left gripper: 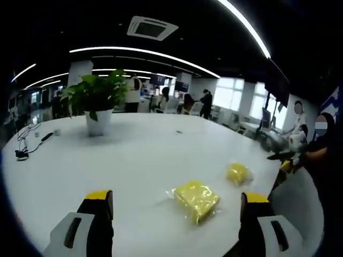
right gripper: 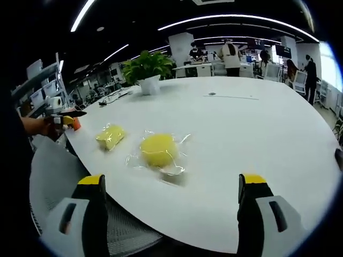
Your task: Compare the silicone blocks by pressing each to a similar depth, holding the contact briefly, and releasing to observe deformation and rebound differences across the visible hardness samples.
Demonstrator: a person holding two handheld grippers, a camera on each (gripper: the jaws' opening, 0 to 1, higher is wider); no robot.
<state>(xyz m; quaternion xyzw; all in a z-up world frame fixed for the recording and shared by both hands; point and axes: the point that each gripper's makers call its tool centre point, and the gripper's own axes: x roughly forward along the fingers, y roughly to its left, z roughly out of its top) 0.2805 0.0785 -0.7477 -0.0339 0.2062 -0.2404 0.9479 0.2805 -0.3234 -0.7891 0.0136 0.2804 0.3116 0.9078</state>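
Two yellow silicone blocks in clear plastic wrap lie on the white table (left gripper: 134, 155). In the left gripper view a squarish block (left gripper: 195, 199) lies just beyond my left gripper (left gripper: 177, 199), which is open and holds nothing. A smaller-looking block (left gripper: 236, 172) lies farther right. In the right gripper view a rounded block (right gripper: 157, 150) sits ahead of my open right gripper (right gripper: 172, 182), with the second block (right gripper: 110, 136) to its left. Both grippers hover short of the blocks without touching them. The left gripper (right gripper: 64, 119) also shows at the table edge, held in a hand.
A potted plant (left gripper: 98, 120) (right gripper: 148, 84) stands farther back on the table, with a black cable (left gripper: 27, 147) near the far left edge. A grey mesh chair (right gripper: 59, 182) sits below the table edge (right gripper: 214, 235). People and desks fill the background.
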